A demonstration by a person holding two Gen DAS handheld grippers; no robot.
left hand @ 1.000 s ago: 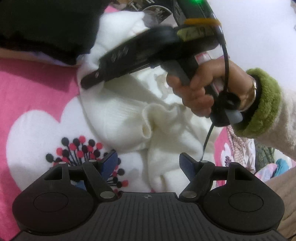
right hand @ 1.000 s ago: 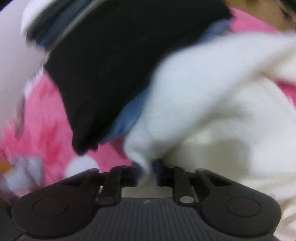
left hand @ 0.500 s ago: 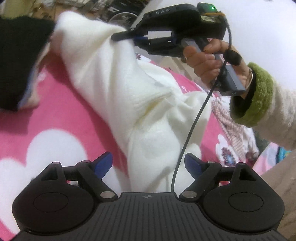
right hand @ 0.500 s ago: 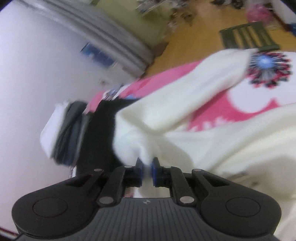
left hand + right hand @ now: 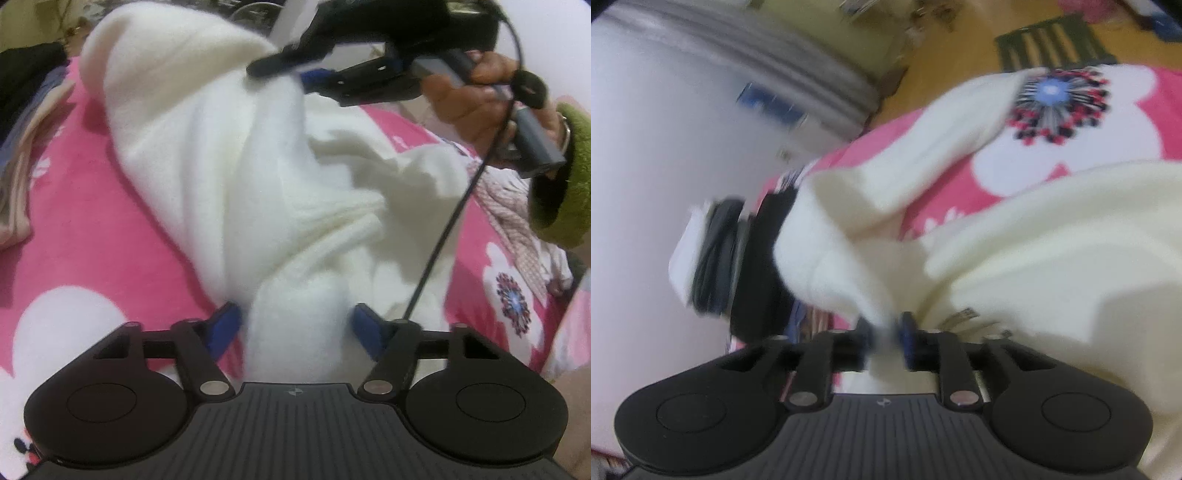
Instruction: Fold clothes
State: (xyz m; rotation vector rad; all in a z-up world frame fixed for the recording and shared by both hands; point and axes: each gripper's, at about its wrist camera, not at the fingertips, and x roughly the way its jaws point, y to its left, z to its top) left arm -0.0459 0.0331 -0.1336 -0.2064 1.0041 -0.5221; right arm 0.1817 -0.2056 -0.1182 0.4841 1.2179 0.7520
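A white fleece garment point(image 5: 229, 155) lies bunched on a pink flowered blanket point(image 5: 110, 229). My left gripper point(image 5: 295, 325) is low over its near end. Its jaws are closing, with a thick fold between the blue pads point(image 5: 225, 325), which do not clearly press on it. My right gripper point(image 5: 284, 72), held by a hand in a green-cuffed sleeve point(image 5: 569, 173), is raised at the far end. In the right wrist view the right gripper point(image 5: 886, 336) has a strip of the white garment point(image 5: 1034, 251) pinched between its pads while its jaws are opening. That view is blurred.
A stack of dark folded clothes point(image 5: 22, 74) sits at the blanket's left edge, also seen as the dark stack point(image 5: 753, 266) against a white wall point(image 5: 665, 129). A patterned cloth point(image 5: 509, 214) lies at the right. Beyond the bed is wooden floor point(image 5: 942, 55) with a green mat point(image 5: 1052, 40).
My left gripper has moved in over the garment and its jaws have narrowed around a fold. The right gripper lifted the garment's far end and its pads have parted slightly.
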